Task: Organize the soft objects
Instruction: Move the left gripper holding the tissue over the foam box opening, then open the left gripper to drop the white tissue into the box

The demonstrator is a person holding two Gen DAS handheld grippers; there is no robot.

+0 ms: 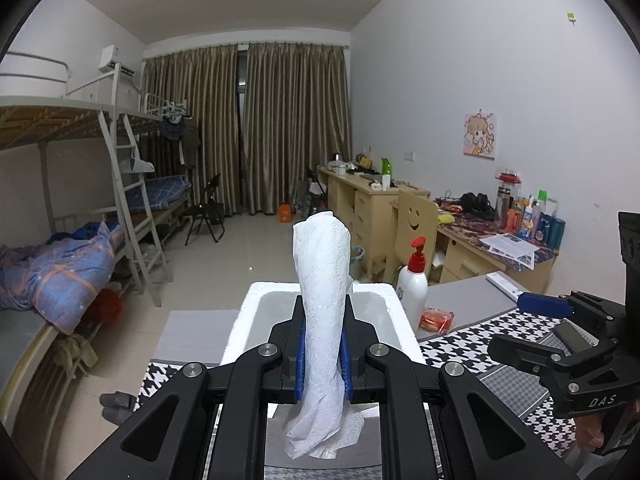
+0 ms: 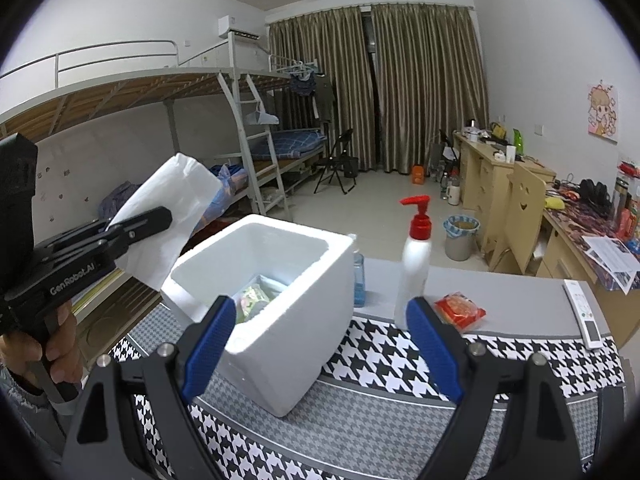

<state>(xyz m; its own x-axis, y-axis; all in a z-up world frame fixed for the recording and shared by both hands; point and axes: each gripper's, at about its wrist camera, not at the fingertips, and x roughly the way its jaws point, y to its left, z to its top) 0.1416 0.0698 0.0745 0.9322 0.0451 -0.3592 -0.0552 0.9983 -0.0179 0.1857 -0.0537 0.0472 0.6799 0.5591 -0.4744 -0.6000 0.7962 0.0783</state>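
A white embossed paper towel (image 1: 322, 280) stands crumpled between the blue pads of my left gripper (image 1: 323, 308), which is shut on it. Just beyond it sits a white foam box (image 1: 250, 312) with its top open. In the right wrist view the left gripper (image 2: 158, 216) holds the towel (image 2: 180, 200) up and to the left of the box (image 2: 280, 352). A green-patterned packet (image 2: 252, 300) lies inside the box. My right gripper (image 2: 320, 312) is open and holds nothing, near the box's front right corner. It also shows at the right of the left wrist view, right gripper (image 1: 528, 328).
On the table with a houndstooth cloth (image 2: 400, 360) stand a white pump bottle with a red top (image 2: 414, 264), a red snack packet (image 2: 460, 308), a remote control (image 2: 584, 312) and a blue bottle (image 2: 359, 280) behind the box. Bunk beds line the left wall, desks the right.
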